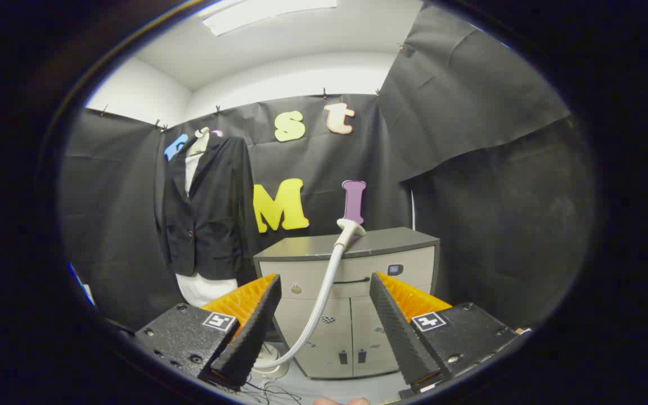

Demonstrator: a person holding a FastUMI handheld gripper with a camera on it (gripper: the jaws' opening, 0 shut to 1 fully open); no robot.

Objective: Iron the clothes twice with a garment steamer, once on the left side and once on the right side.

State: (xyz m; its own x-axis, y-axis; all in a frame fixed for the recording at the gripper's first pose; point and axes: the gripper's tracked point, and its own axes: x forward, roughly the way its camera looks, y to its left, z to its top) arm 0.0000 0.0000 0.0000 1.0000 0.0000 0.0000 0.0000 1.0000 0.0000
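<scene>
Beyond your wide-open, empty gripper (325, 326), the white steamer wand (350, 229) apparently rests on the grey cabinet worktop (380, 241). Reach and grasp it first; the dark hanging jacket (206, 208) waits unsteamed.

Rides on the gripper (324, 292), low, facing forward between parted jaws toward cabinet (352, 270) at twelve o'clock, some way off; jacket (206, 219) at ten.

Bright ceiling light (268, 14), fisheye-warped edges

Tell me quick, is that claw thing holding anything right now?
Gripper: open, holding nothing; the steamer hose runs beyond its fingers, untouched.
</scene>
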